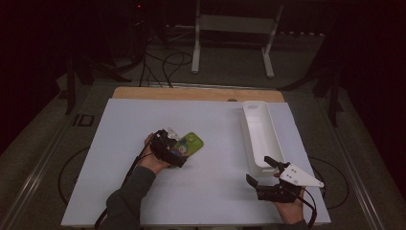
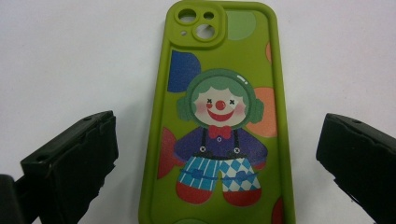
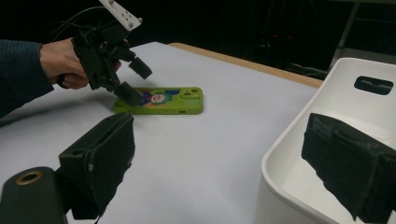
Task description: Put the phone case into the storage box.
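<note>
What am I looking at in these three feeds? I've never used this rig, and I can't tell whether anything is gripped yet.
A person at a table holds a hand-operated gripper in each hand. The high view looks down from above; the other two cameras ride on the grippers, looking out between their black jaws. The left gripper hovers over a green phone case with a clown print, jaws open to either side of it, not closed. The right gripper is open and holds nothing, beside the near end of a white bin. In the right gripper view, the far gripper is the left one.
</note>
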`<state>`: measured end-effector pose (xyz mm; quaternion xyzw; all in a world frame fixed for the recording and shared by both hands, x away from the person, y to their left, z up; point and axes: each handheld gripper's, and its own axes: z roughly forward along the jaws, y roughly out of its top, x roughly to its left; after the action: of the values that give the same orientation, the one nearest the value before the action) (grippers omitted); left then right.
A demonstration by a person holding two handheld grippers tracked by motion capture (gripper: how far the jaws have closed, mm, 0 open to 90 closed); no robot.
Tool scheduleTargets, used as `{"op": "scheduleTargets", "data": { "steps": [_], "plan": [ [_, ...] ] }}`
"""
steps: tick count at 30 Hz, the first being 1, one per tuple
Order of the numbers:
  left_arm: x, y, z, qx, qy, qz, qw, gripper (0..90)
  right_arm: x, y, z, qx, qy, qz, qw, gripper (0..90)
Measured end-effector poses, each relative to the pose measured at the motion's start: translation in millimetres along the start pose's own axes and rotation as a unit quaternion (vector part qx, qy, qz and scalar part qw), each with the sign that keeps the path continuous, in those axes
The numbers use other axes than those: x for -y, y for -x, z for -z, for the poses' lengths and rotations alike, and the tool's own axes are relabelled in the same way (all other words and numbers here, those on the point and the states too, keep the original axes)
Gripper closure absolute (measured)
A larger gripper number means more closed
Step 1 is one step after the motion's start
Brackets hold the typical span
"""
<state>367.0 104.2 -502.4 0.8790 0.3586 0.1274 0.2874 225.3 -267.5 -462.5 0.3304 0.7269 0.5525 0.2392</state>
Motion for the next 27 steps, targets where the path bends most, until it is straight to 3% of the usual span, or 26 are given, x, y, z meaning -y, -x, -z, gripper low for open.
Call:
{"op": "scheduleTargets", "data": {
  "steps": [11, 27],
  "plan": [
    [0.8, 0.3, -6.0, 0.007, -0.009, 0.000, 0.9999, 0.0, 0.1, 0.3, -0.1, 0.001, 0.000, 0.001, 1.0000, 9.3],
    [3.8, -3.2, -16.6, 0.018, -0.037, 0.020, 0.9990, 0.0, 0.2, 0.3, -0.2, 0.002, -0.001, 0.001, 1.0000, 9.2]
  ]
}}
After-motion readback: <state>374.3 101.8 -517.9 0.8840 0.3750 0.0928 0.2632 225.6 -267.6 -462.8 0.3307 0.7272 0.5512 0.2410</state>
